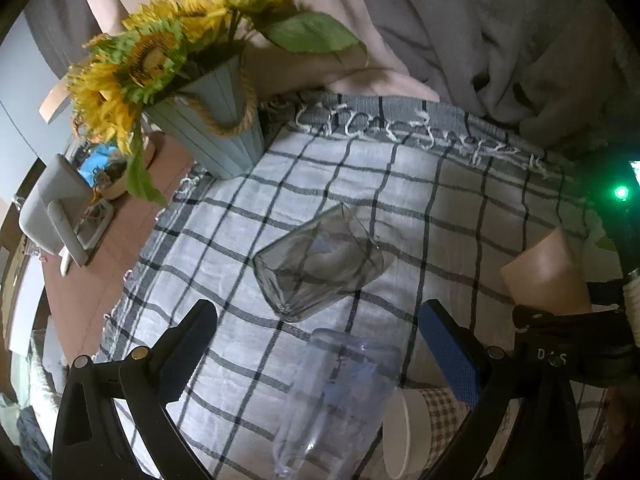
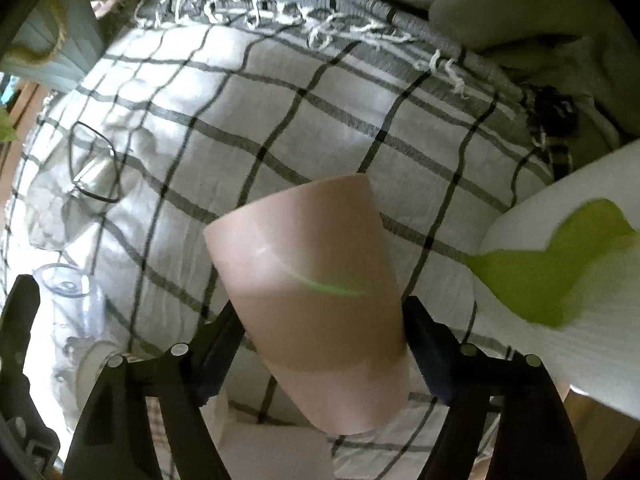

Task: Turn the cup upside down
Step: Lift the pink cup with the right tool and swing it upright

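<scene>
So we've got the right gripper [image 2: 320,344] clamped on a smooth pink tapered plastic cup [image 2: 308,280], one finger pressed on each side of it. The cup's lifted off the cloth and tilted, its flat closed end pointing up and away from the camera, the wider end down near the finger bases. From the left wrist view the same cup [image 1: 546,276] shows at the right edge, held in the air over the table.

The left gripper [image 1: 320,336] has its fingers spread wide with nothing between the pads. One blue textured pad [image 1: 452,356] is clearly visible.

Counting cups on the white cotton tablecloth with dark grid lines [image 1: 360,184], we see three more: one square-sided smoky grey glass tumbler [image 1: 316,266] lying on its side, one clear ribbed plastic cup [image 1: 340,400] standing mouth-down just below it, and one white paper cup with a brown checked band [image 1: 424,424] on its side right beside the clear one.

Off to the back left there's one pale blue ribbed pot with a rope handle [image 1: 216,128] holding yellow artificial sunflowers [image 1: 152,52]; we count about four blooms. One white sheet with a green patch [image 2: 560,272] fills the right edge of the right wrist view.
</scene>
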### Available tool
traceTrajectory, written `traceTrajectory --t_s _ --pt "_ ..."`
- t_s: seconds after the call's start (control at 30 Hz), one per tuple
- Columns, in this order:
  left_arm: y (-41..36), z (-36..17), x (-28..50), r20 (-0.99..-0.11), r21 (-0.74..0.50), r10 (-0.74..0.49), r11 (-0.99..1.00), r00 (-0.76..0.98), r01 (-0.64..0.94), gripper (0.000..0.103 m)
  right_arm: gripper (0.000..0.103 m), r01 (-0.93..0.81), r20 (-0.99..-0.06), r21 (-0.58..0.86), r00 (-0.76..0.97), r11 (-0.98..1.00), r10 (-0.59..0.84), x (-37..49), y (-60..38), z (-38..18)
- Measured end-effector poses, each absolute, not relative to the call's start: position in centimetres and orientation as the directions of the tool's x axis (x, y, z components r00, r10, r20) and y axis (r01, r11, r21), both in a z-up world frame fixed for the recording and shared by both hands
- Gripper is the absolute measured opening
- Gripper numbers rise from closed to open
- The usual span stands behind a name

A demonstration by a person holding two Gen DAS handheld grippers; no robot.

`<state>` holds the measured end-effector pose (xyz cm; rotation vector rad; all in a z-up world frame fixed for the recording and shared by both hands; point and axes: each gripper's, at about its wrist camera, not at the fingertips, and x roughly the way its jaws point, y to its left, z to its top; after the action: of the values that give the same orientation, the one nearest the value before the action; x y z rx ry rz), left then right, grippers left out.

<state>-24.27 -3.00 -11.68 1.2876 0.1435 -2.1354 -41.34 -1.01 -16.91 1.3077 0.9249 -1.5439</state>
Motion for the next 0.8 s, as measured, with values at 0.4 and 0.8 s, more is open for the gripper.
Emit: traceTrajectory --t_s 0.4,0.8 --pt "-4.6 -6.2 -18.5 -0.803 0.095 -0.351 -0.873 -0.481 0.479 0.103 0.075 0.833 -0.873 0.072 -0.214 -0.548 -0.439 -36.5 7.2 -5.9" --pt "-5.6 -6.7 -10.5 -0.821 0.110 -0.284 -0.930 -0.495 0.351 0.103 0.076 0.662 -0.860 0.323 -0.093 -0.676 -0.502 -25.2 13.3 -9.6"
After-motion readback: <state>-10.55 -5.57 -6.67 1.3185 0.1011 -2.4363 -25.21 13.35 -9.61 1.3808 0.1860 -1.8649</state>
